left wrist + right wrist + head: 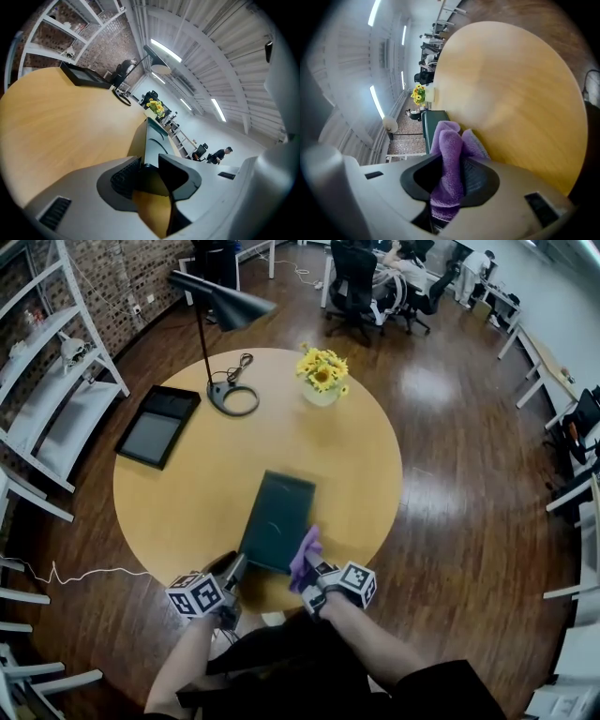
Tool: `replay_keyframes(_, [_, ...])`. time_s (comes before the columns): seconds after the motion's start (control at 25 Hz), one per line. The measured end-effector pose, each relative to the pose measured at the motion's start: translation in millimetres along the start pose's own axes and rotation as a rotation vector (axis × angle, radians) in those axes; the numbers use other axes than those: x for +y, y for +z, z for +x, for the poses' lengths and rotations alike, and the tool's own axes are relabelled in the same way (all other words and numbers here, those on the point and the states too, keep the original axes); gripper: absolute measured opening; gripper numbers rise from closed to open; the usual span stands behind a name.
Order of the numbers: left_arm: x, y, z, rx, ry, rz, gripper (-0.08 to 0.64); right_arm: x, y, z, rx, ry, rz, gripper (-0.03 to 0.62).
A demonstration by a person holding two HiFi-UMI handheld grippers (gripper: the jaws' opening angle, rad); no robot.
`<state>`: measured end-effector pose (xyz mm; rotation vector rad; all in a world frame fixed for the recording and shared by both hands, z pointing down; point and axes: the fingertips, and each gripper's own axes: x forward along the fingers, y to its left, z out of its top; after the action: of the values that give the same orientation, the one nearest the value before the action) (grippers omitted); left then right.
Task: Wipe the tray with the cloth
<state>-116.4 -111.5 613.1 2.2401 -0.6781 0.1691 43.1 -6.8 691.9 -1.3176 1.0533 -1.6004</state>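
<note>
A dark green rectangular tray lies on the round wooden table, near its front edge. My left gripper is at the tray's near left corner. In the left gripper view the tray's rim runs in between the jaws, and the left gripper is shut on it. My right gripper is at the tray's near right corner, shut on a purple cloth. In the right gripper view the folded cloth sticks up out of the right gripper, with the tray just beyond.
A black desk lamp with a ring base and a vase of yellow flowers stand at the table's far side. A second dark tray lies at the far left edge. White shelves stand to the left. Office chairs are beyond.
</note>
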Motion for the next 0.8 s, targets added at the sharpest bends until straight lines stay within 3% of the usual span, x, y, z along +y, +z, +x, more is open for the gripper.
replay_keyframes(0.12, [2, 1, -2, -0.018, 0.003, -0.027, 0.126, -1, -18, -6, 0.028, 0.011, 0.085, 0.103])
replay_keyframes(0.28, [5, 1, -3, -0.051, 0.018, -0.072, 0.127, -9, -18, -8, 0.103, -0.047, 0.021, 0.101])
replay_keyframes(0.36, [10, 1, -5, -0.075, 0.022, -0.112, 0.129, 5, -24, -10, 0.143, -0.034, 0.065, 0.100])
replay_keyframes(0.48, [12, 2, -8, -0.099, 0.021, -0.150, 0.126, 51, -23, -14, 0.211, 0.135, 0.154, 0.103])
replay_keyframes(0.56, [13, 2, -7, -0.097, 0.016, -0.162, 0.123, 88, -14, -16, 0.262, 0.267, 0.148, 0.103])
replay_keyframes(0.68, [14, 2, -4, -0.099, 0.007, -0.159, 0.124, 129, 17, -20, 0.266, 0.337, -0.002, 0.103])
replay_keyframes(0.8, [7, 15, -10, -0.165, -0.002, -0.158, 0.126, 144, 59, -23, 0.201, 0.234, -0.295, 0.103])
